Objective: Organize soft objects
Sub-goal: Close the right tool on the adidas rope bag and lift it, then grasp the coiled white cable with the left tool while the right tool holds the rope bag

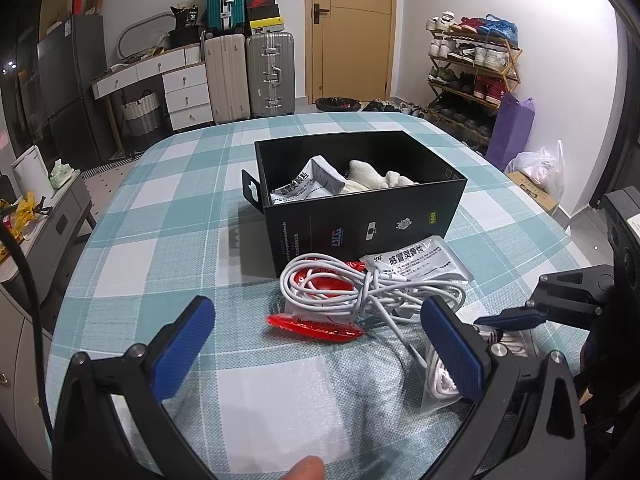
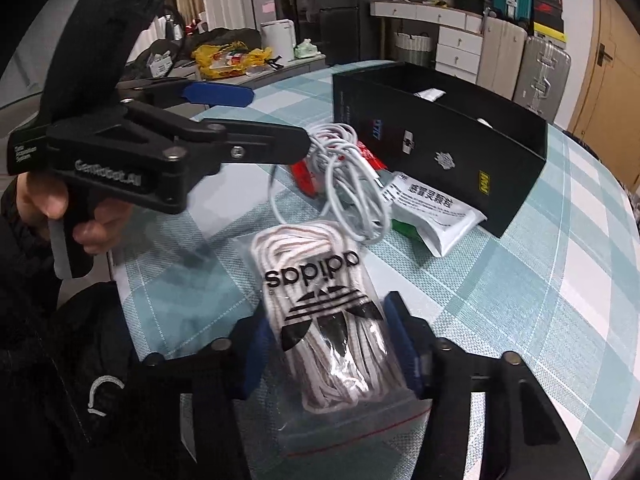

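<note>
Two risks noted, larger first: the black box (image 2: 460, 136) sits at about one o'clock beyond the tangled white cable (image 2: 352, 184), so the carry could snag it; the slick bag of laces (image 2: 324, 320) may slip. Right gripper (image 2: 324, 354), half closed, pads pressing the bag's sides at table level; left gripper (image 1: 316, 344) wide open, empty.

Box (image 1: 372, 220) interior mostly hidden behind near wall; white soft item (image 1: 376, 178) unidentifiable. Red packet (image 1: 316, 322) partly covered by white cable (image 1: 360, 292). Lace bag (image 2: 328, 320) lower end blurred. Left gripper (image 2: 276, 120) motion-blurred.
</note>
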Demonstrator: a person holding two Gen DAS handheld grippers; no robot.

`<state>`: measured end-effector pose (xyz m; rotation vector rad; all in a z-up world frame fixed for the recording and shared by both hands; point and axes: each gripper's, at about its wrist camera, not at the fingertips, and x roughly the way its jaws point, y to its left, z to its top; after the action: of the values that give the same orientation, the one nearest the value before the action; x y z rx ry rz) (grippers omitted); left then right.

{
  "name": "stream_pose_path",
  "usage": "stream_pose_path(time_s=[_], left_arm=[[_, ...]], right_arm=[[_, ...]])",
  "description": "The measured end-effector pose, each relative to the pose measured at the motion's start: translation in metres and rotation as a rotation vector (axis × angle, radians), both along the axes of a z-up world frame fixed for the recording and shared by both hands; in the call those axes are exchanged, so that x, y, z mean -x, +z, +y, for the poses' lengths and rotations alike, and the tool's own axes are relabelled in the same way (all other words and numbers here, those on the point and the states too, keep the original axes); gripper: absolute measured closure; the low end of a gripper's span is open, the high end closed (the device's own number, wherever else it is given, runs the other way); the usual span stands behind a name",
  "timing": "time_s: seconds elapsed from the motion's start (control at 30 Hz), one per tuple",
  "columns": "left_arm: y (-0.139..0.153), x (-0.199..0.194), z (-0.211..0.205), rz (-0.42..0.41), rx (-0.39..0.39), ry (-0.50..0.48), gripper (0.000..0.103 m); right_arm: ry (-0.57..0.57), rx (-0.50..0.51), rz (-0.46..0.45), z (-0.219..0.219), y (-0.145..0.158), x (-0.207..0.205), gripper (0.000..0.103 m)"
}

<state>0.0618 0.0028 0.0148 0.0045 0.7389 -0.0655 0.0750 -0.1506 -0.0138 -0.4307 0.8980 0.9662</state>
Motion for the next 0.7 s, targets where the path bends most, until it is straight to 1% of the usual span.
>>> stream_pose_path(time_s=[0.13, 0.2, 0.3, 0.43, 0.53, 0.63, 0.7], left_arm=[[0.001, 0.001, 0.002, -0.002, 0.0, 0.005, 0.0], [0.002, 0.001, 0.004, -0.003, 0.002, 0.007, 0.0], [0.003, 0.001, 0.005, -0.006, 0.002, 0.007, 0.0], [0.005, 0.001, 0.007, -0.008, 0.007, 0.012, 0.0], [0.005, 0.002, 0.006, -0.008, -0.003, 0.011, 0.0], [0.006, 0.002, 0.007, -0.009, 0.026, 0.005, 0.0], [0.007, 0.002, 0.008, -0.007, 0.03, 0.007, 0.0]], right_arm=[[0.024, -0.022, -0.022, 0.0, 0.005, 0.005, 0.062], [0.035, -0.039, -0.028, -0.001, 0.008, 0.005, 0.063], [0.049, -0.077, -0.027, -0.007, 0.016, 0.007, 0.064], [0.063, -0.153, -0.024, -0.019, 0.033, 0.01, 0.064], [0.064, -0.18, -0.042, -0.028, 0.044, 0.012, 0.065], [0.045, -0.184, -0.068, -0.037, 0.05, 0.016, 0.064], [0.026, -0.192, -0.072, -0.043, 0.053, 0.015, 0.064]])
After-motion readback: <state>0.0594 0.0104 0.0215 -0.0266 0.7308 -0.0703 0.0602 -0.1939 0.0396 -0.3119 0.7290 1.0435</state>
